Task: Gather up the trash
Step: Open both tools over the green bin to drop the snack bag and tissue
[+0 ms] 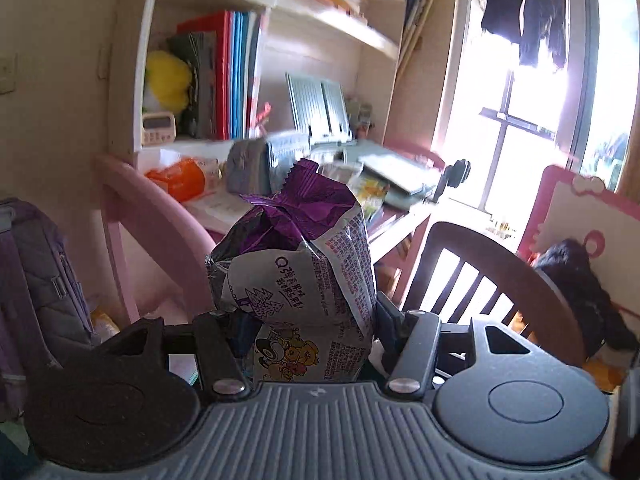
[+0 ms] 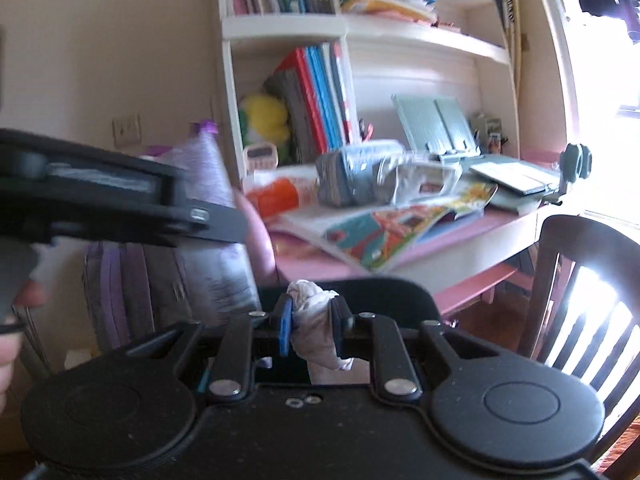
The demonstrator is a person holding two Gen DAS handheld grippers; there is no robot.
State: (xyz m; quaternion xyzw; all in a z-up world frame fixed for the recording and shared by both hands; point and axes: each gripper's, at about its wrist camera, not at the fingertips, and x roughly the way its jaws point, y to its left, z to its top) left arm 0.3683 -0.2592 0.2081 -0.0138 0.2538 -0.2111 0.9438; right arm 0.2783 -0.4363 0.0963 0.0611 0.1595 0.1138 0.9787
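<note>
two items gripped | snack bag [image 1: 304,280] upright, long axis vertical | tissue wad [image 2: 316,320] upright

- The place was a child's bedroom or study corner in a home.
- A pink tabletop [image 2: 460,236] carried an open colourful picture book [image 2: 404,224] and a pencil case [image 2: 348,180].
- White shelves [image 2: 288,26] above held upright books and a yellow plush toy [image 1: 168,78].
- A purple school backpack [image 1: 36,276] stood beside it.
- A dark wooden chair [image 1: 484,276] faced a bright window [image 1: 516,128] where dark clothes [image 1: 524,8] hung.
</note>
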